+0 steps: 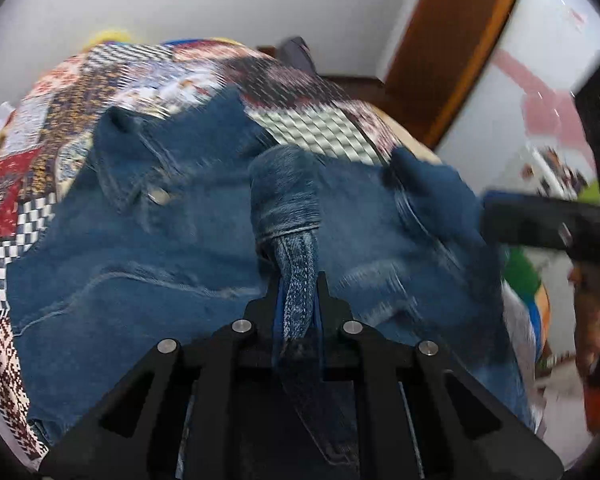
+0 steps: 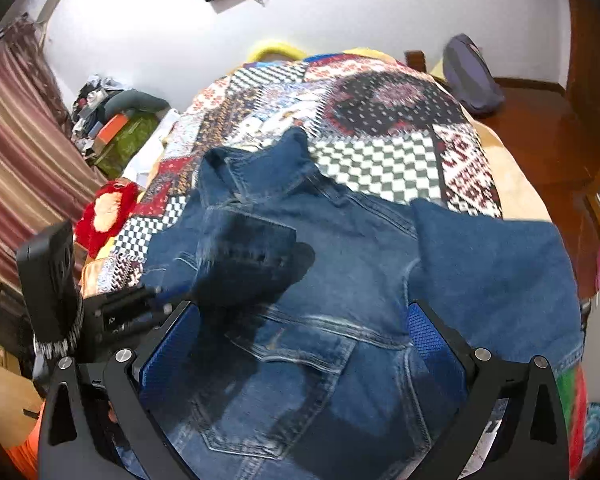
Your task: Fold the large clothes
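Note:
A blue denim jacket lies spread on a patchwork bedspread, collar toward the far side. My left gripper is shut on the cuff of a denim sleeve and holds it up over the jacket's middle. In the right wrist view the jacket lies below my right gripper, which is open and empty over its chest pocket. The held sleeve shows there as a blurred dark fold, with the left gripper's body at the left. The other sleeve lies folded across at the right.
The bedspread covers a bed. A purple bag rests at the far right corner on a wood floor. A red plush toy and piled clutter sit at the left by striped curtains. A wooden door frame stands at the right.

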{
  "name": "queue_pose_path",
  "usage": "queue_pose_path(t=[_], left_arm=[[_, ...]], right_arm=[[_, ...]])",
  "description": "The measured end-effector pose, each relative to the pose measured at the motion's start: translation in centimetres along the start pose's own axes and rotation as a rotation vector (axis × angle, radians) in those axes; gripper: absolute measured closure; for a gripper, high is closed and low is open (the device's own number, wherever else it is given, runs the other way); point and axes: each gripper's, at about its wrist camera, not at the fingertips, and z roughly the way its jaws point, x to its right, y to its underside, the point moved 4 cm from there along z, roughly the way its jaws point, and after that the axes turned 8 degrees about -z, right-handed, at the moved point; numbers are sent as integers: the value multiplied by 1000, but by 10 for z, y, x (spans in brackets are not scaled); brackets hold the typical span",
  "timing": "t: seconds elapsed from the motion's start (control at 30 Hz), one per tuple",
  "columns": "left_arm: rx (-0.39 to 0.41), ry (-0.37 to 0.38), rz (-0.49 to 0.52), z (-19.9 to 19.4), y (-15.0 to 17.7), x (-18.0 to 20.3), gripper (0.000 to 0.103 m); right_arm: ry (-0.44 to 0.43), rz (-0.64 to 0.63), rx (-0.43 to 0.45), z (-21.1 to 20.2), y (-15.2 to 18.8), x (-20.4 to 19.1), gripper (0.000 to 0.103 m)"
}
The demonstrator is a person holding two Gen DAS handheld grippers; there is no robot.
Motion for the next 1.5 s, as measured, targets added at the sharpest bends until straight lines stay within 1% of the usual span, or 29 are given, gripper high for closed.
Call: queue_pose_path(t=[0.07, 0.1, 0.13, 0.17, 0.2, 0.23, 0.37, 0.43, 0.47, 0.53, 0.6, 0.67, 0.73, 0.83, 0.87, 0.93, 0.97, 1.03, 1.07, 1.1, 1.13, 1.17, 1.2, 1.3, 1.33, 1.37, 1.5], left_arm=[[-31, 7, 27, 0, 9, 7, 88], [-47, 16, 36, 1, 12, 9, 84], [-66, 21, 47, 1, 16, 10, 77], [-74, 23, 58, 0, 19, 11, 75], [-70, 24, 64, -2, 19, 9, 69], [-63, 25, 70, -7, 21, 9, 62], [2, -4, 82, -34, 23, -1, 51], [57, -42, 71, -53, 22, -15, 39], [80, -61, 64, -59, 23, -22, 35], [132, -134, 46, -74, 22, -44, 19], [162, -217, 19, -84, 24, -71, 10], [162, -289, -40, -91, 29, -106, 9], [141, -330, -110, -94, 37, -137, 9], [106, -382, -214, -94, 54, -186, 9], [98, -398, -235, -94, 59, -196, 9], [78, -432, -292, -90, 72, -223, 9], [70, -441, -314, -89, 78, -231, 9], [45, -450, -367, -84, 88, -252, 9], [33, -447, -391, -82, 94, -260, 9], [25, -444, -404, -81, 97, -265, 9], [12, -440, -416, -76, 101, -270, 9], [-2, -435, -423, -71, 105, -274, 9], [-11, -431, -427, -68, 107, -276, 9], [-36, -419, -440, -58, 113, -279, 9], [-41, -416, -442, -55, 114, -279, 8], [-44, -416, -443, -53, 115, -279, 8], [-47, -414, -443, -49, 115, -279, 8]], right_arm=[[0, 14, -14, 4, 3, 5, 0], [-5, 22, -21, 8, 5, 7, 0], [-16, 28, -25, 10, 5, 7, 0], [-24, 30, -27, 11, 6, 6, 0], [-30, 34, -28, 13, 5, 4, 0], [-30, 35, -27, 14, 5, 3, 0], [-42, 21, -36, 21, 2, -8, 1], [-56, 17, -50, 27, 1, -12, 1], [-62, 21, -61, 32, 1, -12, 1], [-70, 45, -87, 44, 2, -11, 1], [-66, 70, -115, 58, 5, -9, 1], [-70, 81, -148, 71, 8, -8, 2], [-85, 102, -190, 86, 11, -6, 5], [-94, 132, -248, 108, 15, -2, 15], [-91, 135, -262, 113, 16, 0, 19], [-61, 113, -279, 124, 16, -1, 21], [-49, 92, -282, 129, 15, -3, 24], [-24, 62, -292, 137, 16, -7, 27], [-12, 47, -287, 139, 16, -10, 33], [-1, 28, -279, 140, 15, -13, 36], [19, 2, -275, 141, 14, -16, 43], [31, -18, -269, 141, 14, -18, 55], [47, -42, -259, 140, 12, -21, 58], [91, -111, -225, 131, 5, -31, 62], [108, -137, -200, 126, 1, -35, 66], [118, -160, -180, 120, -4, -39, 67], [169, -226, -65, 87, -25, -50, 68]])
